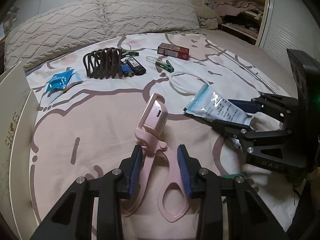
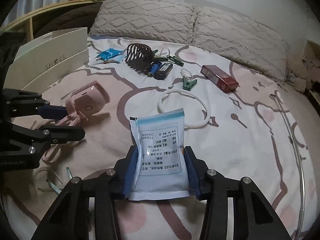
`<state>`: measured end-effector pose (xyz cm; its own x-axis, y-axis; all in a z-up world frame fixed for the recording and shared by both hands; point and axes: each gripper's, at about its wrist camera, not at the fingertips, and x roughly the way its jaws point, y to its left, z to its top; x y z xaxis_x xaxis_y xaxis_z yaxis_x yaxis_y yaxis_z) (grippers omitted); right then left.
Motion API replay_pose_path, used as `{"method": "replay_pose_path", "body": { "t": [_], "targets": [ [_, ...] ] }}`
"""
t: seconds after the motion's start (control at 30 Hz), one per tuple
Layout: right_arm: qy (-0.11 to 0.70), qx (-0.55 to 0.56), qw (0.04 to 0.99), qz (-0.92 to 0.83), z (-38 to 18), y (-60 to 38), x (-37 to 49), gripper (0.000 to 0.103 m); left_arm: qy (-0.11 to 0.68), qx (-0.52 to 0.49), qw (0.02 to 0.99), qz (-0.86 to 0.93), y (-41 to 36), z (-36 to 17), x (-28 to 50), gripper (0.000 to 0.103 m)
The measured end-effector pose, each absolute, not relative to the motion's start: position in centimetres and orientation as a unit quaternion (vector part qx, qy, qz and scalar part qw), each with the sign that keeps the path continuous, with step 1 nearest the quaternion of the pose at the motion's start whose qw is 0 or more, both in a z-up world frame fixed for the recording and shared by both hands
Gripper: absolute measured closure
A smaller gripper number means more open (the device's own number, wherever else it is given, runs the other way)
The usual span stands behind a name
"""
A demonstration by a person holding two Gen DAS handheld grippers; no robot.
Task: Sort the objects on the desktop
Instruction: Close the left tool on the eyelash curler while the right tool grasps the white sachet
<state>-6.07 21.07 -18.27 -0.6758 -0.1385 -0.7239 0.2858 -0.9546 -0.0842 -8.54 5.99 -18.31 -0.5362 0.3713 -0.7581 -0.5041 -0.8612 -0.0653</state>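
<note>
We hold a pink tool and a white packet above the bed.

Our left gripper (image 1: 160, 170) is squeezed tight on the handles of the pink tool (image 1: 155, 120), and our right gripper (image 2: 160, 170) pinches the white packet (image 2: 160, 152) by both sides. Past the packet, a white ring (image 2: 185, 108) lies on the bed (image 2: 250, 140). A green clip (image 2: 189, 84) is just behind the ring, a red box (image 2: 219, 79) is near it on the right, and a brown wire basket (image 2: 140, 57) is farther back beside two lighters (image 2: 161, 70).

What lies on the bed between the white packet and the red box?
The white ring and a green clip lie between the white packet and the red box, in the right wrist view.
</note>
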Motion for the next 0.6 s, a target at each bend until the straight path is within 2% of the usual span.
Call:
{"method": "replay_pose_path", "body": {
  "t": [0.4, 0.6],
  "targets": [
    [0.099, 0.375, 0.112, -0.915, -17.9, 21.1, -5.8, 0.056, 0.046, -0.408, 0.24, 0.88, 4.4, -17.8, -9.0, 0.068],
    [0.071, 0.355, 0.108, -0.926, -16.1, 22.0, -5.2, 0.056, 0.03, -0.393, 0.229, 0.89, 3.6, -16.6, -9.0, 0.068]
  ]
}}
